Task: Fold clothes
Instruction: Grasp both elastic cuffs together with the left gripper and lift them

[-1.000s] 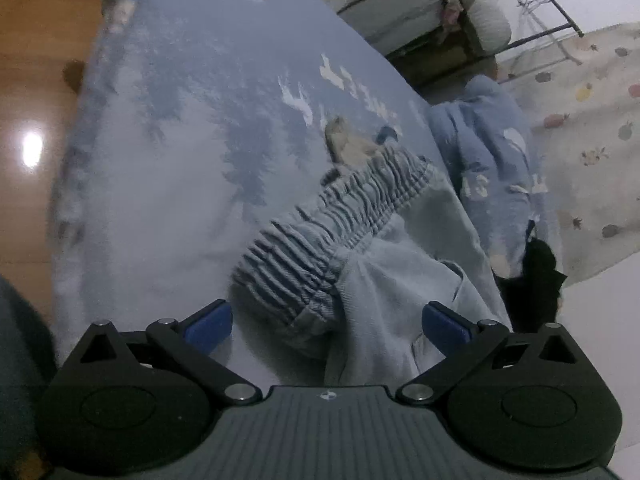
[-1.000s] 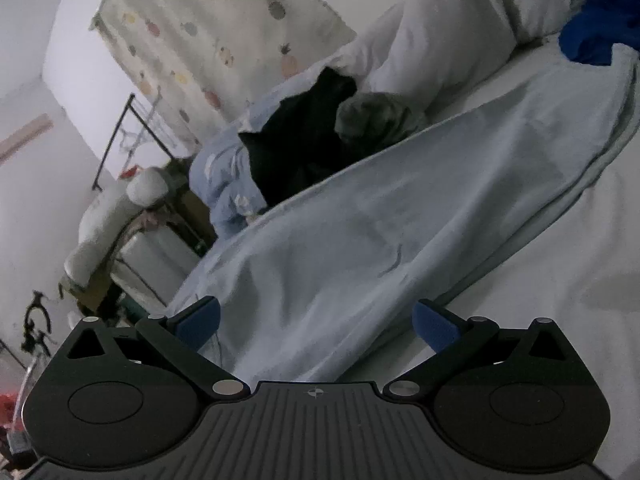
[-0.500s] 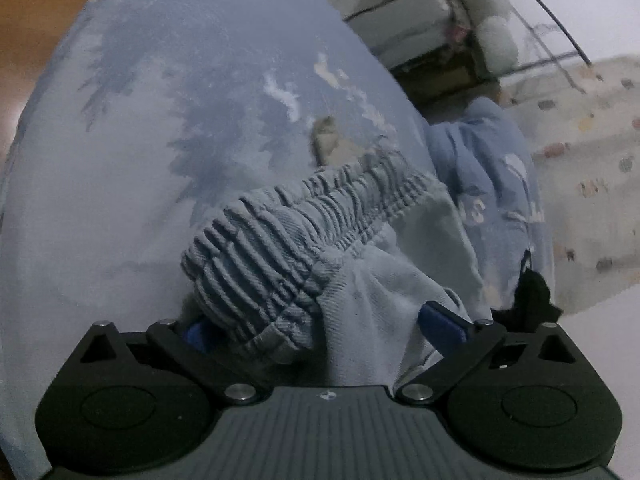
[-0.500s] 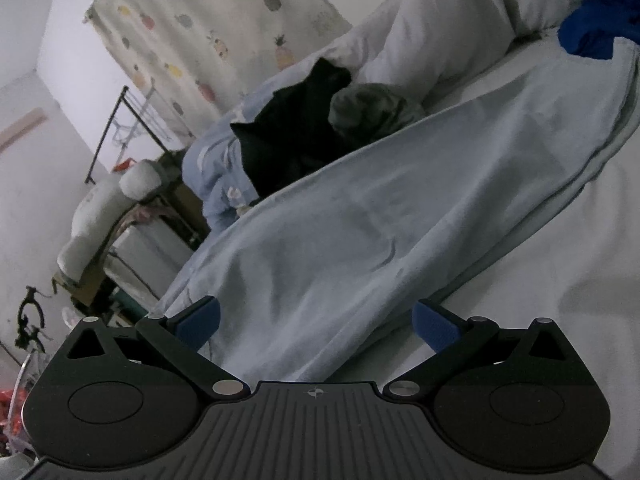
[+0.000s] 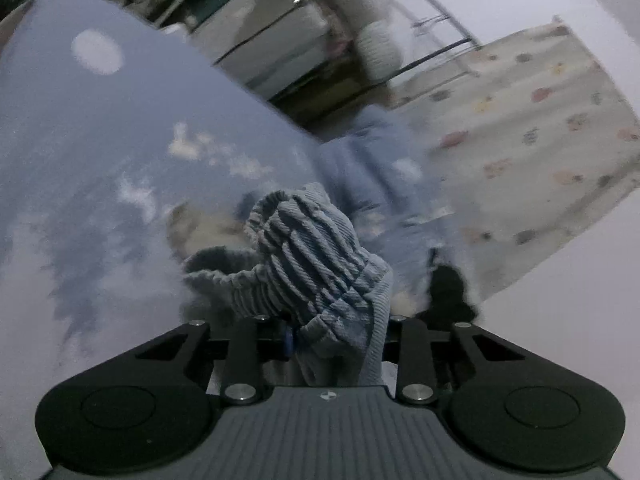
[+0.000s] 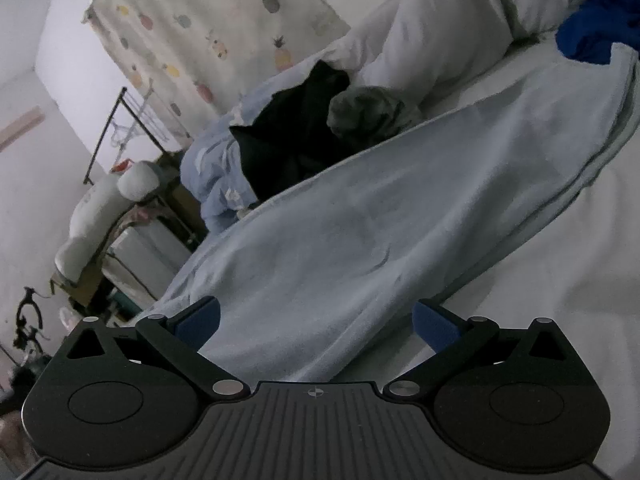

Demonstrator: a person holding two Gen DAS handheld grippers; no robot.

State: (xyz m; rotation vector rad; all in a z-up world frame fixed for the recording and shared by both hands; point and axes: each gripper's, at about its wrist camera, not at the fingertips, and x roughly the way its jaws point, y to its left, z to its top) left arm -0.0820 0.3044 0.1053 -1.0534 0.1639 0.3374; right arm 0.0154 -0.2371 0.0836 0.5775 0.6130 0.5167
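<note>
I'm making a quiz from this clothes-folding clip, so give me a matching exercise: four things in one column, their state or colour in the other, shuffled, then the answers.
Column 1:
1. left gripper
2. right gripper
3. black garment
4. curtain

Column 2:
A. fruit print
B. open over the pale blue trousers
C. shut on elastic waistband
D. heaped beside a grey garment

Pairs: 1-C, 2-B, 3-D, 4-A

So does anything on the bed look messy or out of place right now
Yes. A black garment and a grey one lie crumpled in a heap beside the light blue trousers, with a rumpled bright blue garment at the far end. The left gripper has the trousers' waistband bunched up.
</note>
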